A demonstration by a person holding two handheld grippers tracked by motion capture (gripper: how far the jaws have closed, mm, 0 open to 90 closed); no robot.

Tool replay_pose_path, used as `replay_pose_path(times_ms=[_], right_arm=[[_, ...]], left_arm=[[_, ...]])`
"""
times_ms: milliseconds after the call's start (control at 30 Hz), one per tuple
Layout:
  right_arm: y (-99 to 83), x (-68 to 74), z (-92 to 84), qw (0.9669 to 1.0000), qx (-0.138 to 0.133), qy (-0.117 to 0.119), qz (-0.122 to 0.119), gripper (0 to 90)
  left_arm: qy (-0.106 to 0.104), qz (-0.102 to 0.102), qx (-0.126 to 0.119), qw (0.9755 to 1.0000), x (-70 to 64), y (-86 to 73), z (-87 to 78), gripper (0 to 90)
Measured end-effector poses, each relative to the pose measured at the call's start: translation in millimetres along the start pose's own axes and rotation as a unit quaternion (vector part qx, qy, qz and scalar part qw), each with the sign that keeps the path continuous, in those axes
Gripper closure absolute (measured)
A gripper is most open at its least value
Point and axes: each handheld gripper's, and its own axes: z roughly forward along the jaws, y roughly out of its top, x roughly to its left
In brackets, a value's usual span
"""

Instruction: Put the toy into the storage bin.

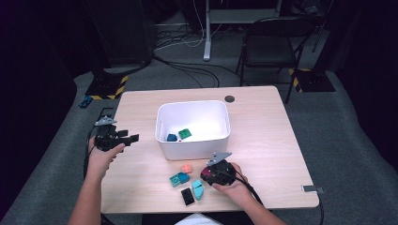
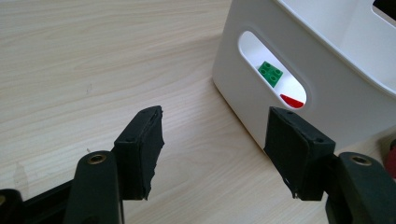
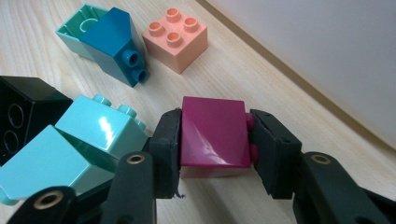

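Note:
My right gripper (image 3: 214, 145) is shut on a magenta brick (image 3: 213, 128) that rests on the wooden table; both pads press its sides. In the high view this gripper (image 1: 206, 176) sits just in front of the white bin (image 1: 192, 106). Beside the magenta brick lie a light cyan brick (image 3: 70, 144), a black brick (image 3: 21, 112), a dark teal brick (image 3: 114, 44) on a mint one (image 3: 74, 29), and a pink brick (image 3: 175, 39). My left gripper (image 2: 215, 140) is open with nothing between its pads, low over the table left of the bin (image 2: 336, 93).
Inside the bin lie a green brick (image 1: 185, 134) and a blue brick (image 1: 172, 138); through its handle slot I see the green brick (image 2: 271, 73) and a red piece (image 2: 293, 101). A folding chair (image 1: 272, 44) and cables sit beyond the table.

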Motion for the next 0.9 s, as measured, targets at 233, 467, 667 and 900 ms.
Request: replay_pose_path(times_ms=[233,467,667,900], right_arm=[[1.7,1.3,-4.0,1.0,0.004,-0.003,-0.003,56.2],[9.7,1.4,-15.5,0.9999,-0.006,0.0,-0.012,56.3],[19.2,1.8,-29.1,0.9997,-0.018,0.008,-0.012,56.3],[30.4,0.2,-44.7,0.9995,-0.022,0.019,-0.012,56.3]], left_arm=[[0.0,0.0,0.0,1.0,-0.1,0.1,-0.1,36.6],[0.001,0.0,0.0,1.0,0.1,-0.4,1.1,36.6],[0.001,-0.002,-0.003,1.0,0.5,-0.8,0.8,36.6],[0.0,-0.003,0.0,1.0,0.9,-1.1,1.2,36.6]])
